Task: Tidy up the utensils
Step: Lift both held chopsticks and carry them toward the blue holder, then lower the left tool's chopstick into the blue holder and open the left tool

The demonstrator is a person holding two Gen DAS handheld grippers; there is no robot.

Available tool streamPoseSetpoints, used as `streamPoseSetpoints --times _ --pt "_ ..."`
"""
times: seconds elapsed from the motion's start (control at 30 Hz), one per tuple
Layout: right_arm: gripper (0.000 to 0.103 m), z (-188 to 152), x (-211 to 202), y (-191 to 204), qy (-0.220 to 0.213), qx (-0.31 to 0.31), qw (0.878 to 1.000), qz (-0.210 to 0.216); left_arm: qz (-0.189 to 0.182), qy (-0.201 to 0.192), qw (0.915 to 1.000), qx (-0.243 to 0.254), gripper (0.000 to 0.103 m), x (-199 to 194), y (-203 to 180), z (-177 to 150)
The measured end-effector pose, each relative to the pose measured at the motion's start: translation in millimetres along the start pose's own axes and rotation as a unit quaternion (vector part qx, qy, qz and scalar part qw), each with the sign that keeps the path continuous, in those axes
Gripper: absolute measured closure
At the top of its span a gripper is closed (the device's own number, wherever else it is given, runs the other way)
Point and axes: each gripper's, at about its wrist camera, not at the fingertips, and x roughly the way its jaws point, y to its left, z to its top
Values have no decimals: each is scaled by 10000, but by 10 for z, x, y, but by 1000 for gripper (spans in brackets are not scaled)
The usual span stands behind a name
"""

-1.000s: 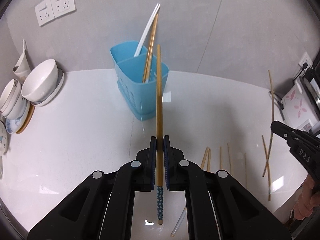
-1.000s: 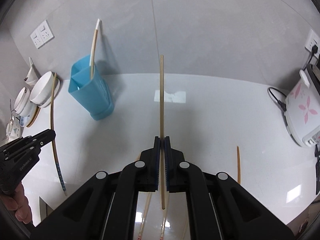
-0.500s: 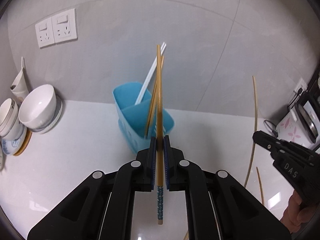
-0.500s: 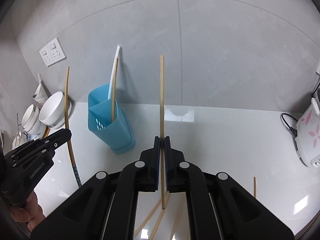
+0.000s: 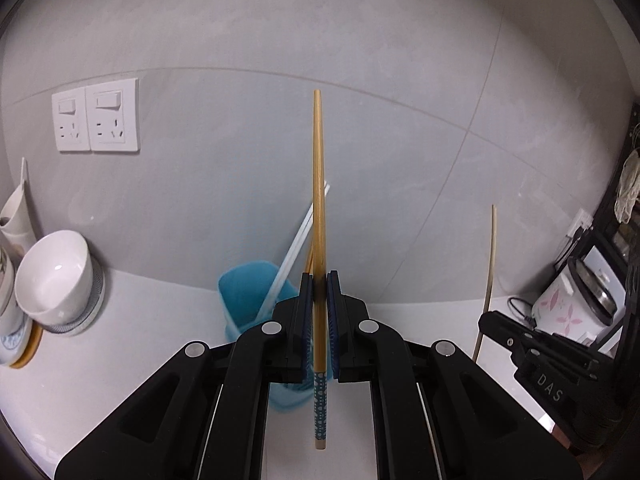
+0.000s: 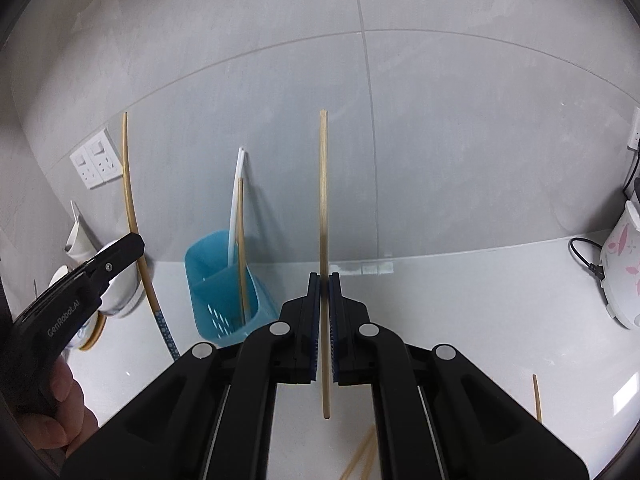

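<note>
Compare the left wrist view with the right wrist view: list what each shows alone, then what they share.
Only the left wrist view shows the dark shelving at the right edge and the left gripper from behind, shut on the blue-ended chopstick.

Only the right wrist view shows loose chopsticks lying on the counter, a hand, and the right gripper from behind, shut on the plain chopstick.

Both show the blue holder, wall sockets, bowls and rice cooker.

Left gripper (image 5: 319, 280) — jaws closed on a patterned chopstick (image 5: 318, 216), held upright. Right gripper (image 6: 324, 280) — jaws clamped on a plain chopstick (image 6: 323, 216), also upright.
</note>
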Motion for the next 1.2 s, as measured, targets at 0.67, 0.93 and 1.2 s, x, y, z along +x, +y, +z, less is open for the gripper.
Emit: streamPoseSetpoints --times 0.67,0.93,1.2 --pt "100 244 425 -12 -162 -15 9997 160 -44 -272 9992 302 97 699 79 -30" --pt "100 172 610 13 69 -85 9998 141 -99 99 9987 486 97 965 44 -175" --pt "100 142 658 70 156 -151 9997 150 -137 323 9983 470 94 991 68 -187"
